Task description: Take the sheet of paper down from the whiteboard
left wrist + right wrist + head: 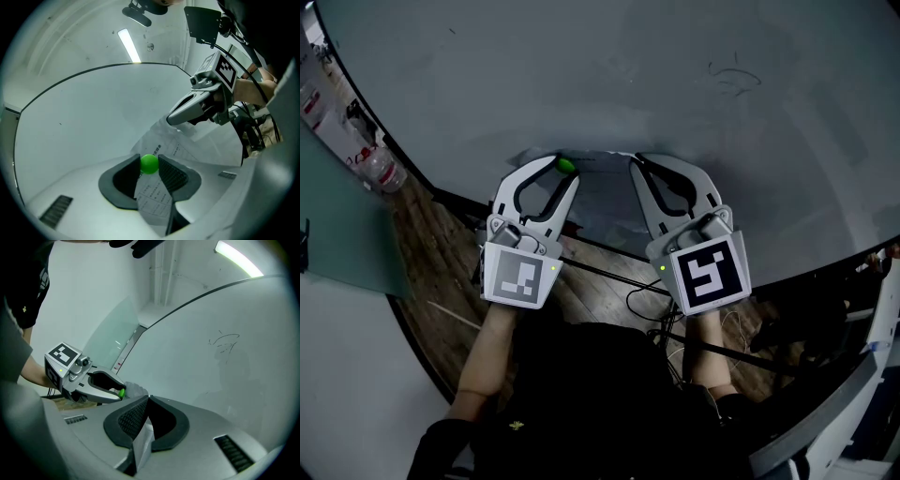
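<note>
- The left gripper point(148, 159) was clamped on a green magnet point(150, 165), with the sheet of paper point(152, 197) running between its jaws.
- The right gripper point(146, 400) was closed on the sheet's other edge.
- The sheet lay against the whiteboard point(675, 84), directly ahead, spanning both grippers.
- The sheet's outline and any further magnets could not be made out.

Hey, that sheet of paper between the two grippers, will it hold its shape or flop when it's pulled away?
Probably floppy: the paper already bends and creases between the left gripper and the right gripper. Likely very light, since the right gripper's pinch seems enough to hold its side. It looks thin, so it may tear if the grippers pull apart hard.
</note>
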Available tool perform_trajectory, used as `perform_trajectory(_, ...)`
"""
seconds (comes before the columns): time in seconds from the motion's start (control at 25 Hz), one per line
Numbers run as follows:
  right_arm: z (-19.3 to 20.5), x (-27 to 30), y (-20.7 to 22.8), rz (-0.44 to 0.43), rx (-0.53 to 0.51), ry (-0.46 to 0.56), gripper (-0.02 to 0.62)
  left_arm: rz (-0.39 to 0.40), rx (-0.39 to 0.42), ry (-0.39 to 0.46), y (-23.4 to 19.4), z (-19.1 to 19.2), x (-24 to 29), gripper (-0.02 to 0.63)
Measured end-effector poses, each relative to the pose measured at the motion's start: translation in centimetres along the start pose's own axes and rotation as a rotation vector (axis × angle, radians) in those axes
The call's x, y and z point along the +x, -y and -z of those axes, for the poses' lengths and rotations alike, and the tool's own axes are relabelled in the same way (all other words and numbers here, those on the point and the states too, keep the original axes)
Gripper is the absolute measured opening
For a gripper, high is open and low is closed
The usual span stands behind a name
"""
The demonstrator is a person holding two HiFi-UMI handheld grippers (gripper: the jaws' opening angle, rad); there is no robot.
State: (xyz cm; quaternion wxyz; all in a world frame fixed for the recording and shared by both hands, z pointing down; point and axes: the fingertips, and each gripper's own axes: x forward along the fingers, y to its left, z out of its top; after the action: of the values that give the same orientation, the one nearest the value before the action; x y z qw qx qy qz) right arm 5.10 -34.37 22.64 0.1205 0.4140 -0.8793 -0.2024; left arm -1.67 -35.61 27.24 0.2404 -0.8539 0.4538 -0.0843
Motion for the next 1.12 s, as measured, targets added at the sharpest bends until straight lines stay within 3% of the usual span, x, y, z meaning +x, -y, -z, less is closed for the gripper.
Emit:
perform_trajectory(0.44, 0.3, -2.7, -1.6, -0.053, 0.061, 0.016, 0.018, -0.001, -0.011, -0.023, 1.9, -0.9, -1.6, 0.124)
perform_trajectory(1.12, -2.4, -6.4, -7.0, -0.021, 0.082, -0.007, 0.018, 0.055, -0.020, 0.020, 2.7, -2.7, -7.3, 0.124)
